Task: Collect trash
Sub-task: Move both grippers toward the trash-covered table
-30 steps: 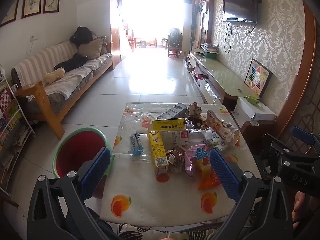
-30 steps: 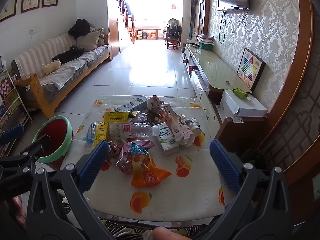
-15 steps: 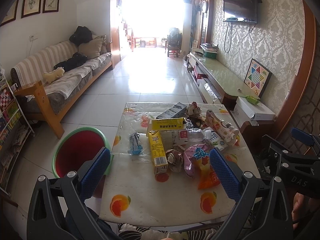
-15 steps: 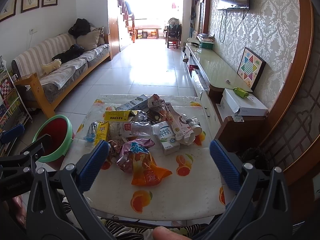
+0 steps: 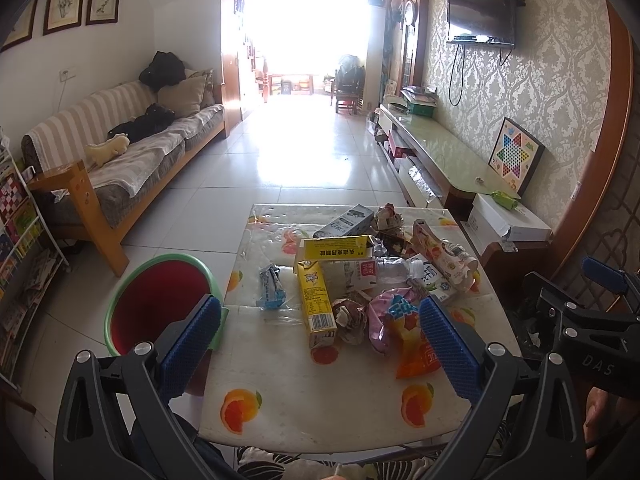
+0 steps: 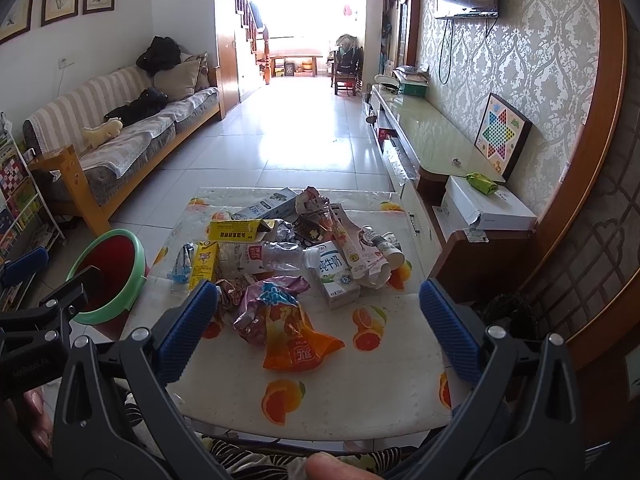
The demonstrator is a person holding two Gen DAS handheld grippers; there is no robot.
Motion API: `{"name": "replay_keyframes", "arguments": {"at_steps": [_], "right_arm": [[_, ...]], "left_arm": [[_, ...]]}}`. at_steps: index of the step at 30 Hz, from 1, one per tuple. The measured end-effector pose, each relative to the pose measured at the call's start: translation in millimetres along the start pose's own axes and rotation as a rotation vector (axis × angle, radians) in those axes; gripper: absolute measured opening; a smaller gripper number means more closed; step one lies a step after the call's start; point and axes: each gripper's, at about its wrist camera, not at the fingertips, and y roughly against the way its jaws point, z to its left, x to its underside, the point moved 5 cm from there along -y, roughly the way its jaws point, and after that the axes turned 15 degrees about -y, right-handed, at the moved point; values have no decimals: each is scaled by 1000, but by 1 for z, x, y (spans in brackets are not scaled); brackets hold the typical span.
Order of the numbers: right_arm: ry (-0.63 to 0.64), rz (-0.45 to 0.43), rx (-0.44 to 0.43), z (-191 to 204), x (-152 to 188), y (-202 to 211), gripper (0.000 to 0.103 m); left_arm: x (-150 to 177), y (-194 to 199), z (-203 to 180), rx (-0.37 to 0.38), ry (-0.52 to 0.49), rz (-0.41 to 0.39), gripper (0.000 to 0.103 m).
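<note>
Hovering at the near edge of the surface (image 5: 280,412), the left tongs (image 5: 320,344) gape wide with nothing between the blue pads, and the right tongs (image 6: 316,328) stand just as wide and just as bare. Trash is heaped on the far half of the surface, with the near half showing only its orange-fruit print. Nearest the tongs lies an orange snack bag (image 6: 296,344), its crumpled pink top touching a brown paper wad (image 5: 350,318). Just left of that wad a yellow carton (image 5: 316,304) lies flat, pointing away, and a small blue wrapper (image 5: 271,286) sits apart on its left. Behind them a clear bottle (image 6: 272,256) lies on its side, its cap end beside a white milk carton (image 6: 334,274). A second yellow box (image 5: 334,247) lies crosswise farther back, then a grey box (image 5: 348,222) near the far edge, with more crushed wrappers and cups to the right of these. Off the surface's left side, low on the floor, stands a bin (image 5: 160,300) with a green rim and a red inside. In the left view the right tongs (image 5: 596,300) show at the right edge
</note>
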Motion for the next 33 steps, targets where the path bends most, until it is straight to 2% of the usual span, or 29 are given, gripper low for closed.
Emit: {"name": "replay_keyframes", "arguments": {"at_steps": [11, 16, 24, 29, 33], "right_arm": [[-8, 10, 4, -5, 4, -6, 100], [-17, 39, 19, -16, 10, -29, 100], [-16, 135, 29, -29, 21, -74, 100], [-28, 217, 15, -35, 36, -102, 100], [-32, 270, -5, -34, 51, -119, 100]], "left_arm": [[7, -8, 0, 4, 0, 20, 95], [15, -28, -2, 5, -24, 44, 95], [26, -87, 11, 53, 40, 150, 95], [28, -141, 9, 121, 58, 225, 95], [26, -182, 9, 83, 63, 279, 95]]}}
